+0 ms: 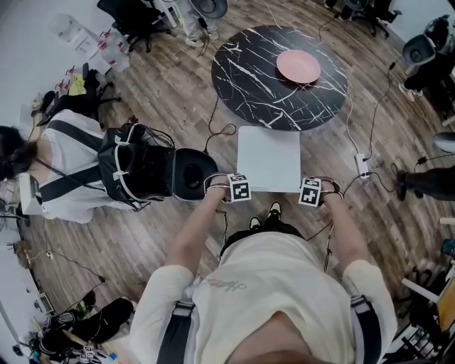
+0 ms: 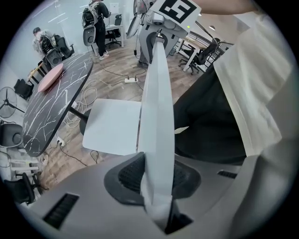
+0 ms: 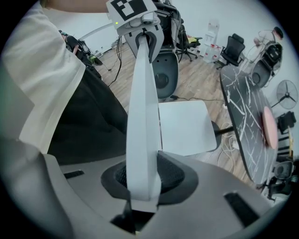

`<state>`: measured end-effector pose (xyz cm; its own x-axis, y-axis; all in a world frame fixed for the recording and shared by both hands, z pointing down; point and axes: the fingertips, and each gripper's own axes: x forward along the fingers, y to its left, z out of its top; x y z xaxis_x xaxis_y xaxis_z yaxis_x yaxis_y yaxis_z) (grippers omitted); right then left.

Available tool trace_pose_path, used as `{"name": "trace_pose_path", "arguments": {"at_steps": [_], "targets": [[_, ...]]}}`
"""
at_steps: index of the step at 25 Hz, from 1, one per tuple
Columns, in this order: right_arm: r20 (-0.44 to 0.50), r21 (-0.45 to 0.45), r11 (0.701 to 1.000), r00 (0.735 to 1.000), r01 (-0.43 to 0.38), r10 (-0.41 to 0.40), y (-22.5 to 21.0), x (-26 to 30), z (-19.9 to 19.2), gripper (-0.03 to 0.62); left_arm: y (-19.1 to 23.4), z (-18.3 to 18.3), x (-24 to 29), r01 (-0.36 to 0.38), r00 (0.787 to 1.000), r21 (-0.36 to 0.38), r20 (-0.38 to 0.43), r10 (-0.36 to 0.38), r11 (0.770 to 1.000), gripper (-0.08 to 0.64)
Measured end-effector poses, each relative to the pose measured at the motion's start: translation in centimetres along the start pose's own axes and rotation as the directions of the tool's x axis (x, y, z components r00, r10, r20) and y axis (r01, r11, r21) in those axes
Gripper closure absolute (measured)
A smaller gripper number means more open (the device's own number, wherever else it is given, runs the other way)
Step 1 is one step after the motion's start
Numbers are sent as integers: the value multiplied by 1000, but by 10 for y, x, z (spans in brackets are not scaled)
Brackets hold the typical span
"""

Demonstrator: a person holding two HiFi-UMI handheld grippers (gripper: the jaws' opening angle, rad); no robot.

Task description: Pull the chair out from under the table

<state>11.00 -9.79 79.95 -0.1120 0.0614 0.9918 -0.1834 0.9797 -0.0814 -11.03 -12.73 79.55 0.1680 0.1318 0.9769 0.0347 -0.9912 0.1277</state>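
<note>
Our left gripper (image 1: 231,190) and right gripper (image 1: 313,192) each clench the top edge of the white chair back (image 2: 156,116), one at each end. The seat (image 1: 269,158) reaches just to the rim of the black table (image 1: 249,78), almost clear. We judge the pull nearly finished: next a short, level pull toward us.

Smooth matt chair (image 1: 268,158), glossy marbled table (image 1: 249,78)

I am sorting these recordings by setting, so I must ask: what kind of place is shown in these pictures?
Probably an office or lab workroom: several black office chairs stand around, and a power strip with loose cables lies on the wood floor.
</note>
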Motion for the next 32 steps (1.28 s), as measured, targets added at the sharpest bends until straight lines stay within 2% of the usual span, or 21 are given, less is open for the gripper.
{"name": "trace_pose_path", "arguments": {"at_steps": [9, 16, 23, 28, 32], "targets": [[8, 70, 998, 1000, -4, 3, 35, 4, -2, 500, -20, -3, 4, -4, 1000, 25, 4, 4, 1000, 459], [4, 73, 997, 1000, -10, 10, 57, 6, -3, 499, -44, -6, 8, 11, 1000, 53, -1, -11, 999, 460], [2, 40, 999, 1000, -14, 14, 70, 8, -11, 497, -65, -1, 12, -4, 1000, 9, 6, 4, 1000, 460], [6, -4, 1000, 1000, -27, 27, 88, 9, -18, 497, -95, 0, 17, 10, 1000, -4, -25, -10, 1000, 460], [-4, -42, 999, 1000, -31, 31, 100, 6, -28, 495, -117, 9, 20, -2, 1000, -59, -2, 2, 998, 460]]}}
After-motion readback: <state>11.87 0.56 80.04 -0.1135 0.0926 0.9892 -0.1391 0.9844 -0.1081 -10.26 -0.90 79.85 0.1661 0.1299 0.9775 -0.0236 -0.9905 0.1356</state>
